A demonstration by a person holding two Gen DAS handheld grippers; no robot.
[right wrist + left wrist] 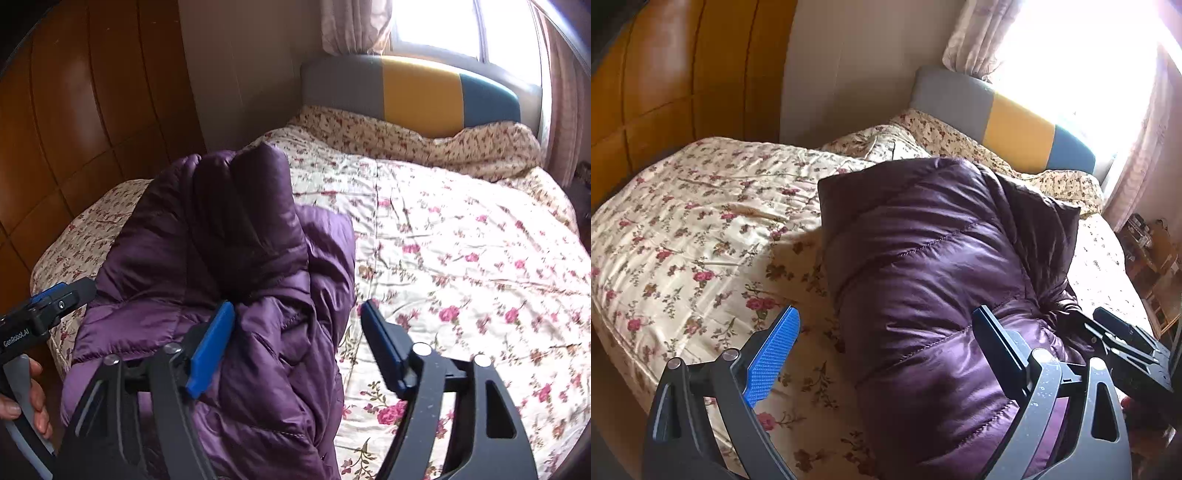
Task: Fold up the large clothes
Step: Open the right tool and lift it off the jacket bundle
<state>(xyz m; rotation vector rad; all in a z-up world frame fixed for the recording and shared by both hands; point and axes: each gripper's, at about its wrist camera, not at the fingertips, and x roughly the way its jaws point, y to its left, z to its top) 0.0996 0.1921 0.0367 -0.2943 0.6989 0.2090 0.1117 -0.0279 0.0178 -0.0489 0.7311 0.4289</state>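
A purple quilted down jacket (pixel 934 266) lies bundled in puffy folds on the floral bedspread (pixel 701 229). My left gripper (pixel 886 319) hangs open just above its near end; the blue-padded finger is over the bedspread and the other finger over the jacket, with nothing gripped. In the right wrist view the jacket (pixel 221 236) fills the left half. My right gripper (pixel 297 310) is open, and a fold of the jacket's right edge lies under the gap without being pinched. A hand (pixel 29 402) holds the left tool at the left edge.
The bed fills both views, with a grey, yellow and blue headboard (pixel 417 92) and a rumpled floral pillow (pixel 480 147) at its far end. A brown wooden wardrobe (pixel 665 81) stands to the left. Bright window and curtains (pixel 975 40) behind; cluttered shelves (pixel 1148 251) at the right.
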